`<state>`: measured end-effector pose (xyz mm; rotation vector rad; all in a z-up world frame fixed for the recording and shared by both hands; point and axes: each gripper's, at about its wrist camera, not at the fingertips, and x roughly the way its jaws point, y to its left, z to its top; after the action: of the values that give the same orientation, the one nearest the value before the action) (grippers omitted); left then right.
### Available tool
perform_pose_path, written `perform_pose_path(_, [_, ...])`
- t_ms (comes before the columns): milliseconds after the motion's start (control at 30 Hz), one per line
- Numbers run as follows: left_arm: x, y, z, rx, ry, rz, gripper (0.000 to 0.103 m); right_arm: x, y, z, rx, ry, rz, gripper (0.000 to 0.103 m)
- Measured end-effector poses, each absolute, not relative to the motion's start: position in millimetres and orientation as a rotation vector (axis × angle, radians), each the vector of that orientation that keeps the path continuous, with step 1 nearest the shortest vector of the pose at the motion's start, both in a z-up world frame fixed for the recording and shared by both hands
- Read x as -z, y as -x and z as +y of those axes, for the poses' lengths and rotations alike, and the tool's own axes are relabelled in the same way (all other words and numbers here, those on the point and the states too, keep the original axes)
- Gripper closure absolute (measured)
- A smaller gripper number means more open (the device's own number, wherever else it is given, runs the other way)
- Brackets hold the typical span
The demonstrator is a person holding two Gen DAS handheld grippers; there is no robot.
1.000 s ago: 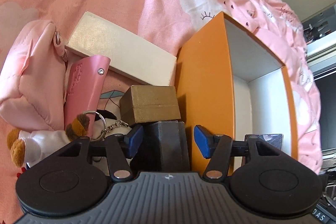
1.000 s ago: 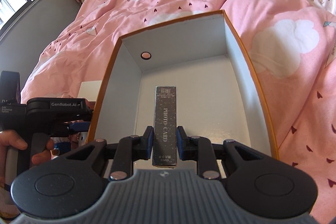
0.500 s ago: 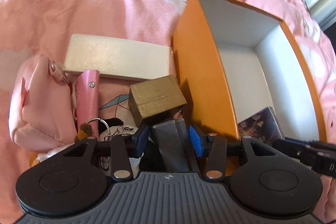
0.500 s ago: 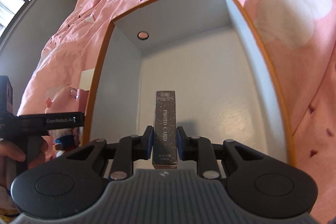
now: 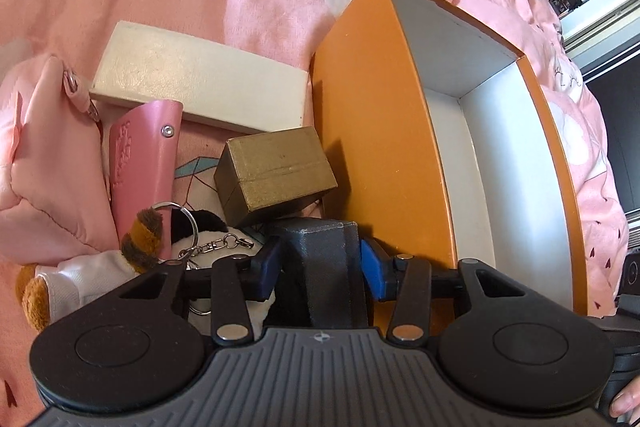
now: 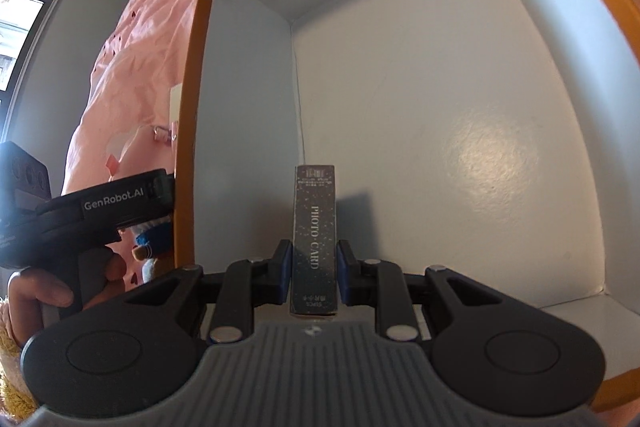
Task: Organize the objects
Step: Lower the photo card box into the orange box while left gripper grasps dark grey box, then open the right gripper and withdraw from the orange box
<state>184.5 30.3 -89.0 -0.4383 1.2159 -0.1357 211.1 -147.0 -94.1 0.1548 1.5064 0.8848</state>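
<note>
Your left gripper (image 5: 320,267) jaws have just closed onto the dark box (image 5: 326,259); your right gripper (image 6: 310,277), clamping the photo card box (image 6: 314,235), has sunk into the orange box (image 6: 188,107), ready to release.

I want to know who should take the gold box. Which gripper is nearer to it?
Left. The left gripper sits just in front of the gold box, around a dark grey box. The right gripper is inside the orange box.

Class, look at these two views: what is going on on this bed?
A person with a claw in each hand is packing small things into an orange cardboard box on a pink quilt. The right claw grips a dark "PHOTO CARD" pack inside the box. The left claw has just been closing around a dark grey box outside it.
</note>
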Motion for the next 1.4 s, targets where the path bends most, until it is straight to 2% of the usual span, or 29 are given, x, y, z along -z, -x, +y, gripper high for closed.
perform_pose_path(67, [86.6,-182.6,30.9,0.14,0.422,1.206,0.058,97.1,-208.6,-144.7,-0.897,-0.121,1.533,0.078])
perform_pose_path(300, [77.9,-176.6,32.6,0.178,0.423,1.168,0.06,90.8,-204.0,-133.9,-0.877,0.127,1.487,0.068])
perform_pose_path(533, [52.1,-164.4,51.3,0.227,0.499,1.11,0.06,94.7,-216.1,-125.9,-0.878,0.188,1.493,0.067])
perform_pose_path(567, [46.1,-162.0,53.3,0.235,0.503,1.097,0.06,96.5,-216.6,-123.9,-0.889,0.188,1.502,0.069])
perform_pose_path(667, [27.4,-156.8,58.2,0.257,0.511,1.056,0.06,98.9,-211.7,-115.8,-0.918,0.229,1.492,0.084])
perform_pose_path(700, [20.9,-154.9,59.9,0.264,0.511,1.041,0.06,100.0,-209.6,-113.3,-0.94,0.235,1.502,0.086])
perform_pose_path(867, [-10.9,-151.5,58.4,0.297,0.494,0.965,0.06,101.4,-201.0,-107.2,-0.979,0.274,1.488,0.086])
perform_pose_path(967, [-31.2,-149.9,51.0,0.343,0.472,0.914,0.06,96.6,-203.8,-111.8,-0.968,0.265,1.485,0.09])
perform_pose_path(1100, [-47.0,-151.7,25.8,0.417,0.387,0.87,0.06,65.5,-210.6,-125.3,-0.952,0.259,1.371,0.09])
perform_pose_path(1233, [-37.8,-162.9,-10.5,0.506,0.334,0.9,0.06,34.1,-218.8,-141.9,-0.894,0.297,1.241,0.089])
perform_pose_path(1400, [7.7,-185.1,-50.8,0.542,0.305,1.034,0.06,21.6,-232.5,-164.1,-0.819,0.366,1.16,0.09])
